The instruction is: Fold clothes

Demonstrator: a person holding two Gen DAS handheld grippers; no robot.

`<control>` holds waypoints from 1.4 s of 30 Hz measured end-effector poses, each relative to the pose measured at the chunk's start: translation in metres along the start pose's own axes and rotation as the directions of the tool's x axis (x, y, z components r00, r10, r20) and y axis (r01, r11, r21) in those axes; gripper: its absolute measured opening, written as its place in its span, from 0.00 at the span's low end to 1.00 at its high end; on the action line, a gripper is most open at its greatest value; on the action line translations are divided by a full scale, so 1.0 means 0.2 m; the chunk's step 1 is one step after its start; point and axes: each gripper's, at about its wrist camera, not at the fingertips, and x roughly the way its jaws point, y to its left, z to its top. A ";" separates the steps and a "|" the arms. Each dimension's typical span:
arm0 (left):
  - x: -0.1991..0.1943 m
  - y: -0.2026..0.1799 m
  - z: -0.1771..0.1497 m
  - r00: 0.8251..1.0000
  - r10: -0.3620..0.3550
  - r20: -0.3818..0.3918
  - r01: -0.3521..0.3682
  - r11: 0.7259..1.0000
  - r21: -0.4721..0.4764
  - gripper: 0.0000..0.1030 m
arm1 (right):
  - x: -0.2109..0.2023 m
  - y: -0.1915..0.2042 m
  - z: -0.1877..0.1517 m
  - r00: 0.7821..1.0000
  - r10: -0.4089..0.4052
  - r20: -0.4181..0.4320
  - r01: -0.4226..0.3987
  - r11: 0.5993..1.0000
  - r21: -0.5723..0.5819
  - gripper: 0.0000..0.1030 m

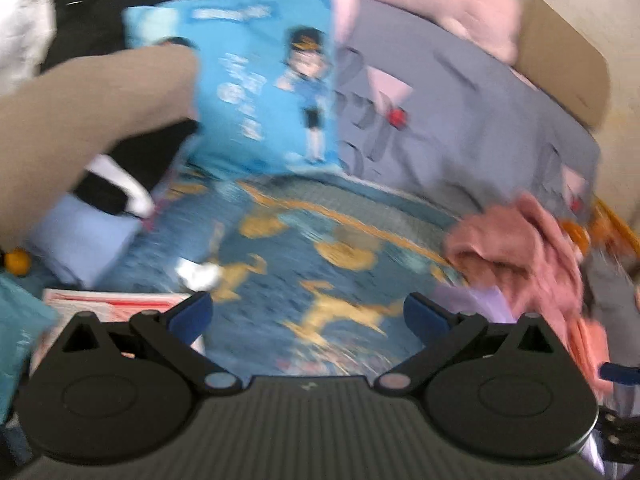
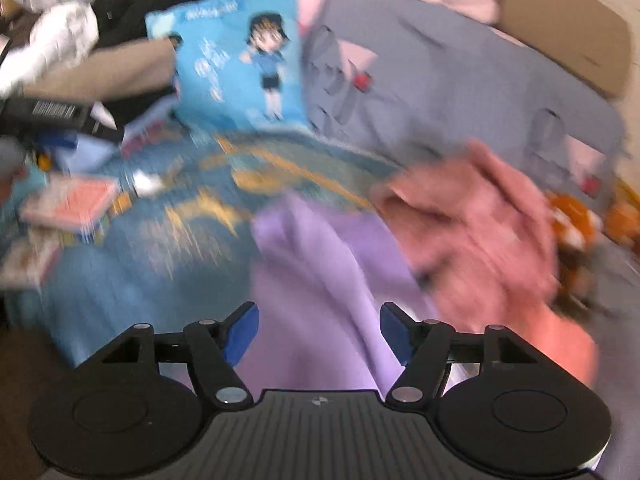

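Left wrist view: blurred by motion.
Left gripper (image 1: 307, 316): jaws spread wide with nothing between them, hanging over the blue bed cover with yellow figures (image 1: 304, 248).
Dusty pink fleece garment (image 1: 520, 248): crumpled in a heap at the right of the cover, well apart from the jaws.
Lilac cloth garment (image 1: 476, 304): only a corner shows — it lies just beside the right blue fingertip, under the pink heap.
Light blue cushion with a cartoon figure (image 1: 264, 80): propped upright behind the cover, against the grey quilt with pink patches (image 1: 460, 120).
Small white crumpled item (image 1: 200, 274): on the cover, near the left fingertip.

Right wrist view: also blurred.
Right gripper (image 2: 319, 332): jaws spread apart, gripping nothing — the lilac cloth garment (image 2: 320, 264) lies spread right under and ahead of them.
Dusty pink fleece garment (image 2: 472, 224): bunched at the right, touching the lilac one.
Pink-covered books (image 2: 68, 204): stacked at the left on the cover.
Cushion (image 2: 236, 60): upright at the back.
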 end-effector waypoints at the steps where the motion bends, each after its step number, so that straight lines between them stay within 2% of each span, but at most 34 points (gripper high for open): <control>1: -0.01 -0.06 -0.03 1.000 -0.011 -0.012 0.011 0.999 0.045 1.00 | -0.05 -0.02 -0.07 1.000 -0.016 -0.014 0.016 1.000 -0.008 0.65; 4: -0.02 -0.23 -0.13 0.998 -0.042 -0.047 0.049 0.986 0.158 1.00 | -0.18 -0.08 -0.26 0.998 -0.052 -0.039 0.052 0.999 0.000 0.65; 8: -0.04 -0.46 -0.28 0.988 -0.101 -0.119 0.127 0.961 0.244 1.00 | -0.31 -0.14 -0.44 0.999 -0.017 -0.034 0.019 0.998 0.052 0.67; 10: -0.06 -0.58 -0.36 0.979 -0.128 -0.161 0.170 0.944 0.282 1.00 | -0.34 -0.15 -0.50 0.999 -0.002 -0.037 0.003 1.000 0.023 0.67; 12: -0.09 -0.72 -0.44 0.973 -0.135 -0.187 0.197 0.910 0.366 1.00 | -0.35 -0.15 -0.56 0.999 0.011 -0.048 -0.011 1.000 -0.016 0.67; 16: -0.19 -0.97 -0.59 0.966 -0.146 -0.213 0.238 0.823 0.515 1.00 | -0.32 -0.17 -0.65 0.995 0.035 -0.089 -0.040 0.998 -0.053 0.67; 18: -0.23 -1.05 -0.64 0.960 -0.164 -0.227 0.264 0.800 0.538 1.00 | -0.26 -0.17 -0.69 0.993 0.038 -0.110 -0.043 0.998 -0.040 0.67; 20: -0.26 -1.10 -0.67 0.954 -0.175 -0.245 0.283 0.797 0.533 1.00 | -0.20 -0.16 -0.73 0.990 0.039 -0.133 -0.042 0.999 -0.022 0.65; 21: -0.27 -1.11 -0.67 0.952 -0.173 -0.251 0.285 0.798 0.531 1.00 | -0.19 -0.17 -0.73 0.991 0.038 -0.129 -0.038 0.999 0.001 0.63; 22: -0.28 -1.13 -0.68 0.951 -0.170 -0.257 0.286 0.799 0.529 1.00 | -0.20 -0.21 -0.72 0.993 0.035 -0.111 -0.031 0.999 0.038 0.57; 23: -0.29 -1.14 -0.69 0.953 -0.163 -0.257 0.281 0.798 0.534 1.00 | -0.22 -0.24 -0.70 0.995 0.031 -0.093 -0.024 0.997 0.075 0.44; 24: -0.30 -1.15 -0.69 0.954 -0.157 -0.256 0.276 0.796 0.538 1.00 | -0.24 -0.27 -0.68 0.997 0.027 -0.075 -0.019 0.994 0.111 0.36; 25: -0.31 -1.16 -0.70 0.955 -0.151 -0.255 0.270 0.794 0.544 1.00 | -0.26 -0.30 -0.66 0.998 0.022 -0.056 -0.013 0.989 0.148 0.13; 28: -0.35 -1.13 -0.69 0.959 -0.132 -0.251 0.254 0.794 0.552 1.00 | -0.31 -0.40 -0.60 1.000 0.003 -0.004 -0.002 0.966 0.258 0.12; 32: -0.40 -1.10 -0.68 0.961 -0.121 -0.250 0.244 0.797 0.552 1.00 | -0.38 -0.53 -0.53 0.998 -0.032 0.063 0.004 0.917 0.399 0.10; 35: -0.44 -1.11 -0.70 0.959 -0.128 -0.254 0.254 0.786 0.564 1.00 | -0.43 -0.63 -0.47 0.992 -0.064 0.109 0.001 0.867 0.499 0.10; 37: -0.46 -1.14 -0.73 0.956 -0.137 -0.260 0.269 0.765 0.585 1.00 | -0.48 -0.68 -0.42 0.986 -0.084 0.143 -0.007 0.840 0.542 0.10; 40: -0.49 -1.18 -0.79 0.950 -0.156 -0.271 0.296 0.727 0.619 1.00 | -0.57 -0.68 -0.30 0.970 -0.093 0.225 -0.036 0.858 0.512 0.10; 42: -0.51 -1.19 -0.82 0.948 -0.165 -0.272 0.305 0.711 0.633 1.00 | -0.63 -0.68 -0.21 0.956 -0.098 0.278 -0.053 0.870 0.490 0.10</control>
